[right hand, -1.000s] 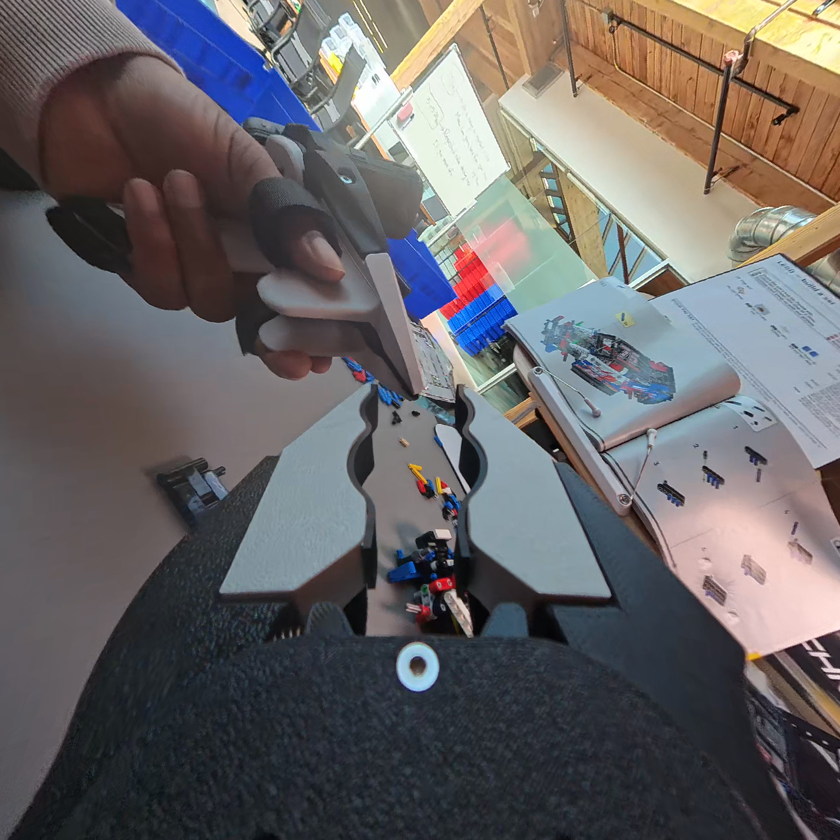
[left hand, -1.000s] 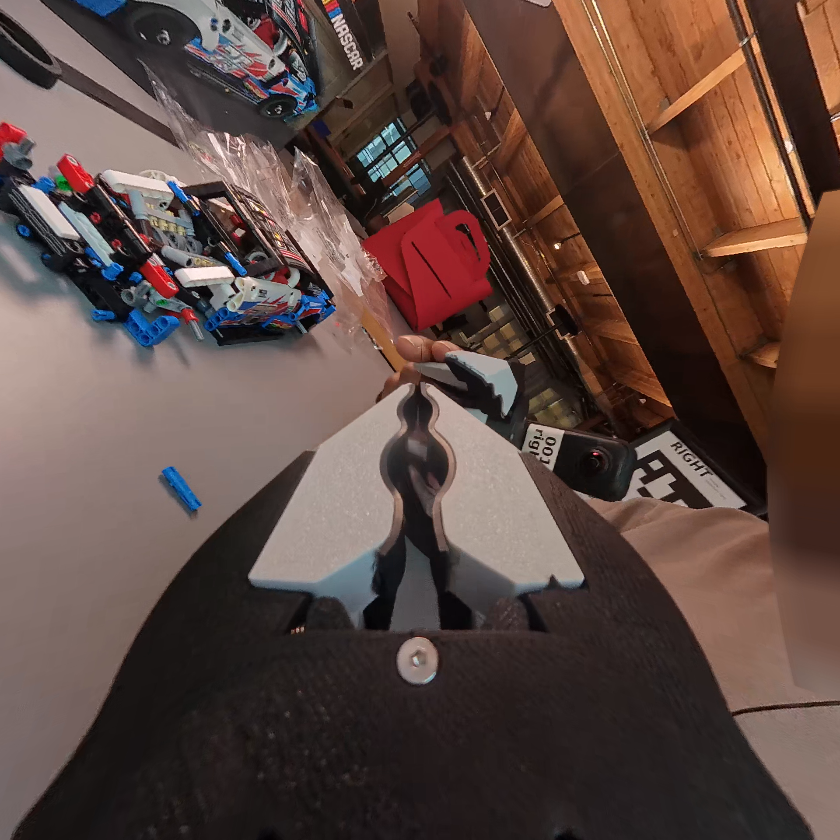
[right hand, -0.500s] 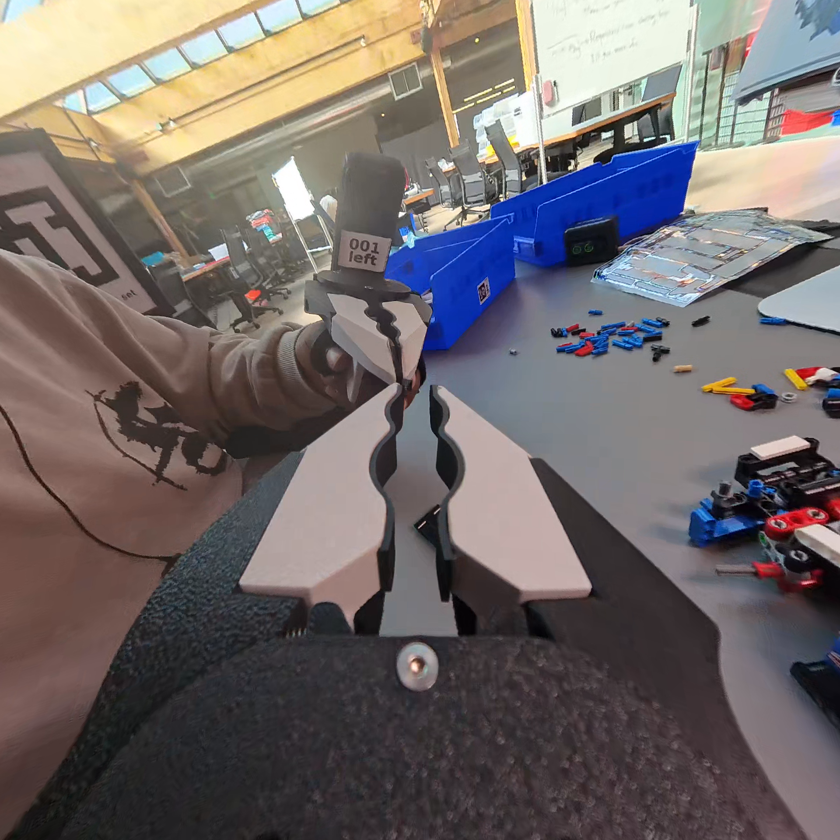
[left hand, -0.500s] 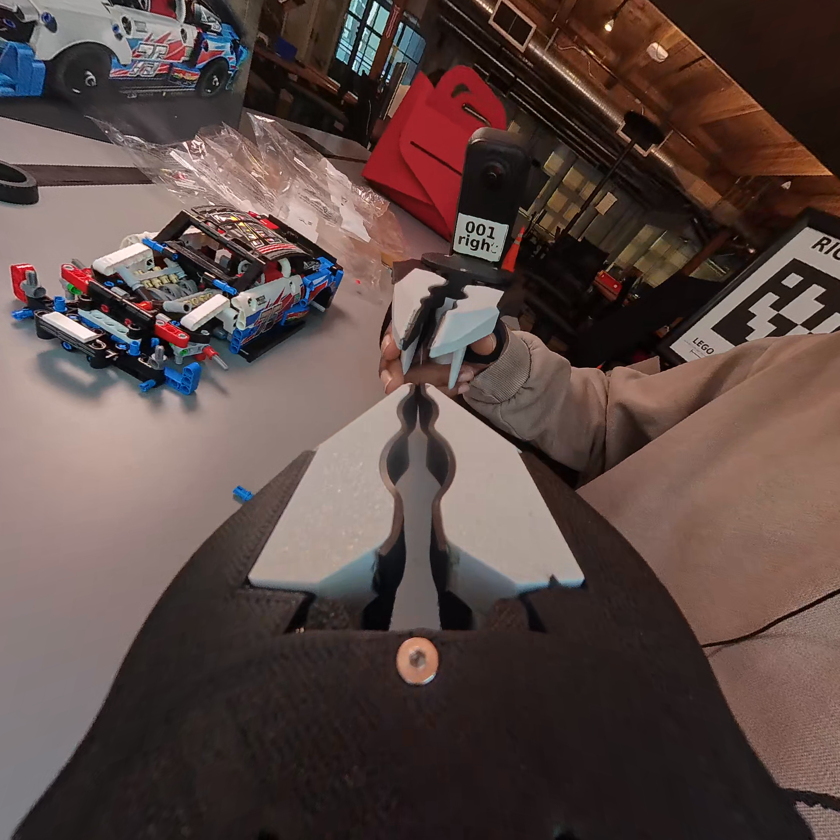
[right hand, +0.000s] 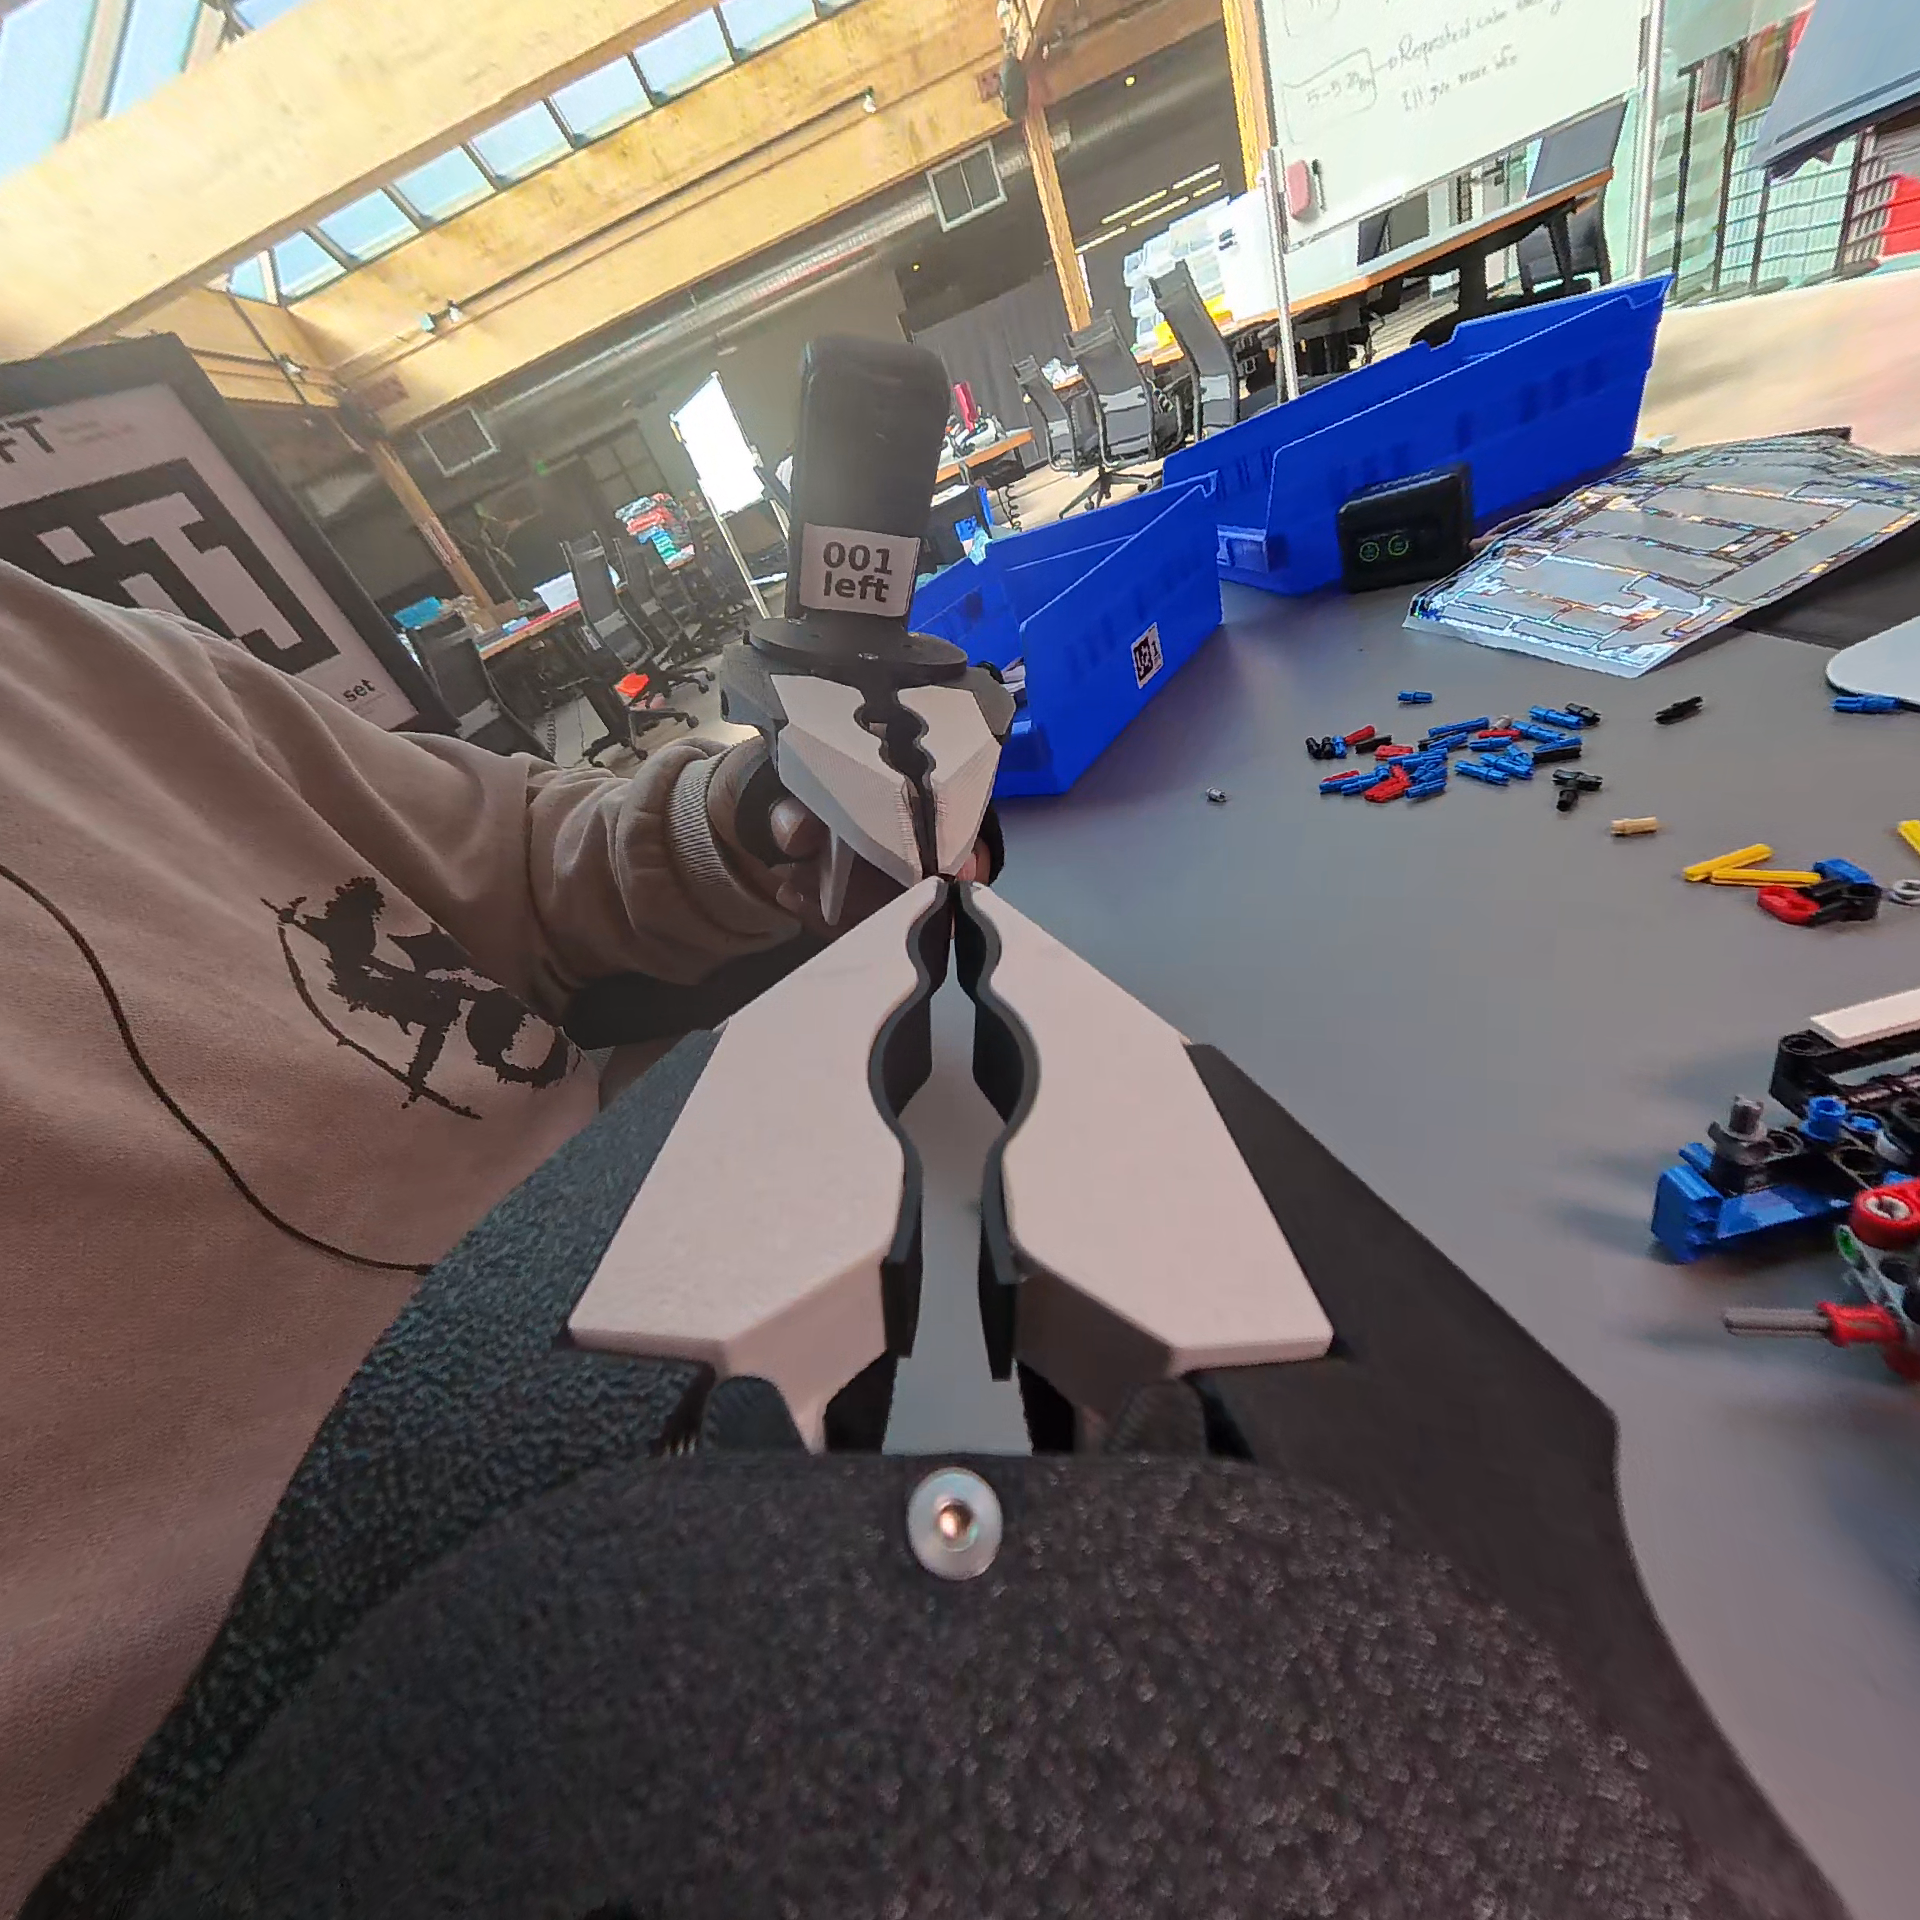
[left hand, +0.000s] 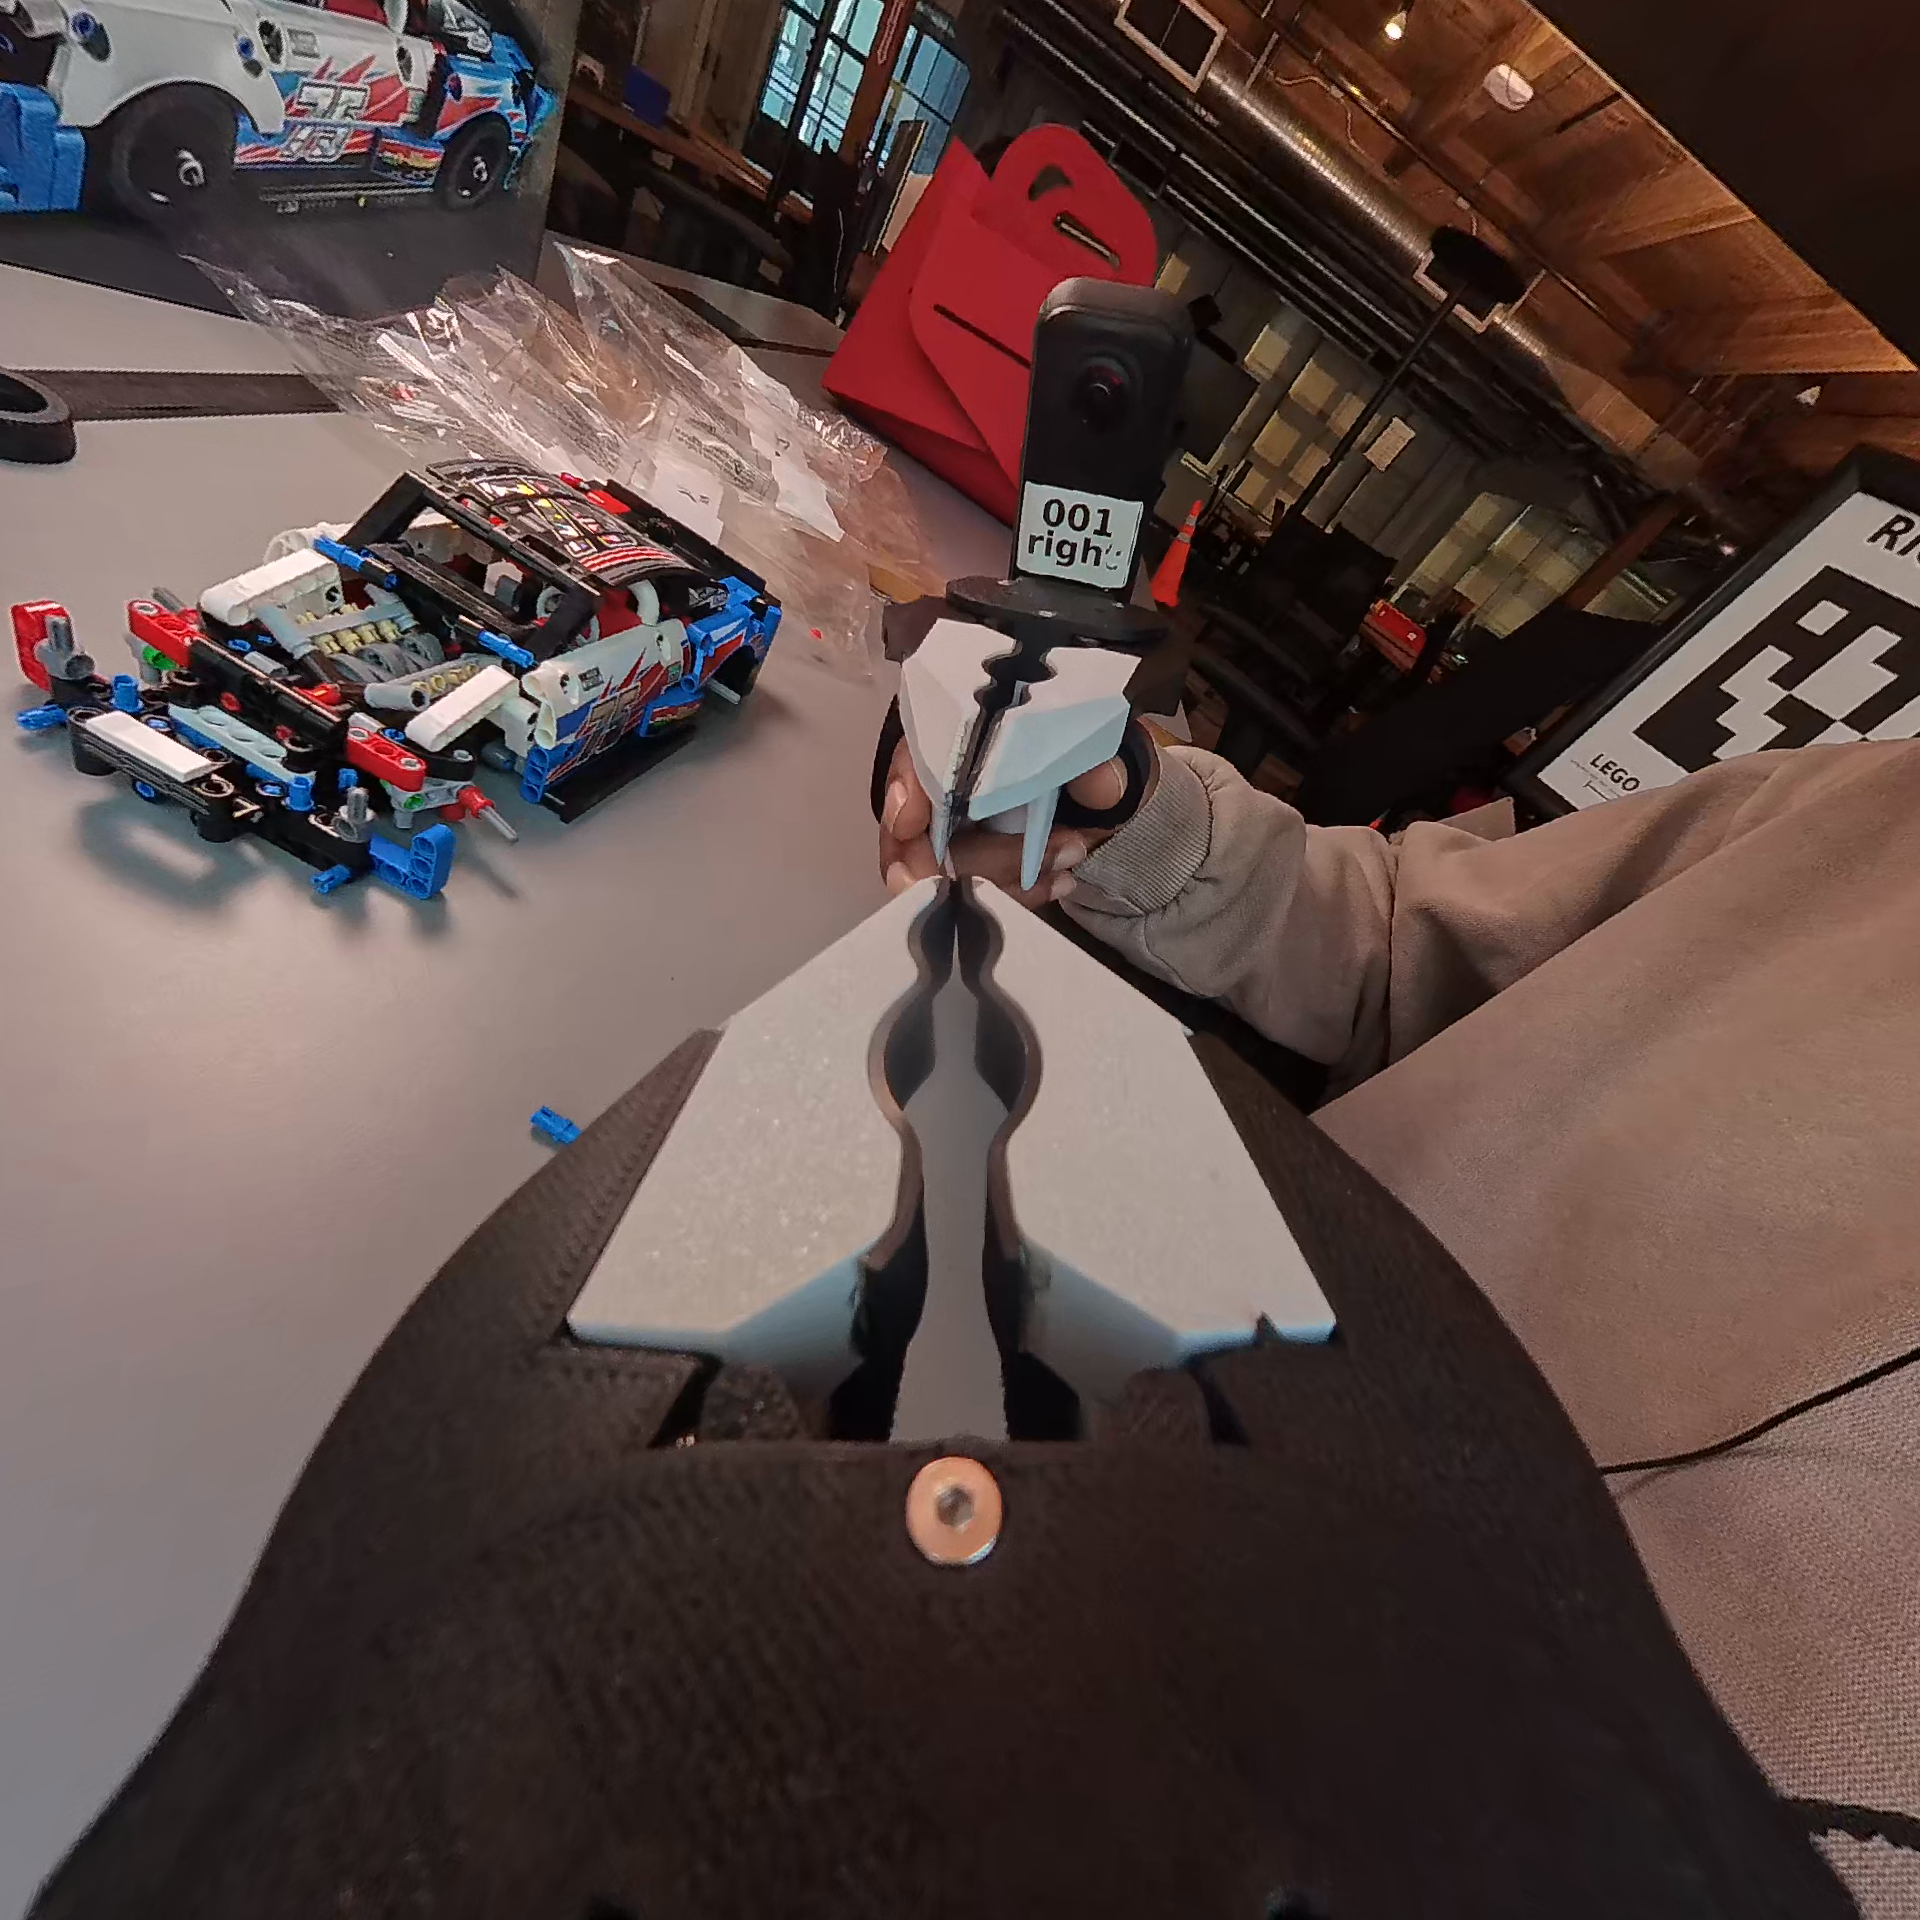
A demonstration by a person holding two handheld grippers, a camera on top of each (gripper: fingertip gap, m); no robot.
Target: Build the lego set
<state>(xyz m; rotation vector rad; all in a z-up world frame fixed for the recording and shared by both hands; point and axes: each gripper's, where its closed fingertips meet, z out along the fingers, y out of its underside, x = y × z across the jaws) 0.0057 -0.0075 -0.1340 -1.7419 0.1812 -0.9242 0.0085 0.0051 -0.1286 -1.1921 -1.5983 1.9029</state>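
A partly built lego race car (left hand: 416, 665) in white, blue, red and black sits on the grey table (left hand: 208, 1143) at the left of the left wrist view; its blue front end (right hand: 1787, 1174) shows at the right edge of the right wrist view. My left gripper (left hand: 954, 888) is shut and empty. My right gripper (right hand: 951, 888) is shut and empty. The two grippers face each other tip to tip above the table's near edge. Each shows in the other's view, the right gripper (left hand: 987, 821) and the left gripper (right hand: 925, 842), each held by a hand.
A small blue pin (left hand: 554, 1124) lies near my left gripper. Clear plastic bags (left hand: 582, 395) and a red bag (left hand: 987, 301) lie behind the car. Loose blue, red and black pins (right hand: 1455, 753), yellow axles (right hand: 1730, 868), blue bins (right hand: 1351, 488) and a sticker sheet (right hand: 1683, 551) are on the table. Only a small space, under 4 cm, lies between the two pairs of fingers. From either gripper's tips it is about 20 cm to the partly built lego race car (left hand: 416, 665).
Both grippers swung round from a tilted pose to level and now point at each other. My right gripper's jaws closed from open to shut.
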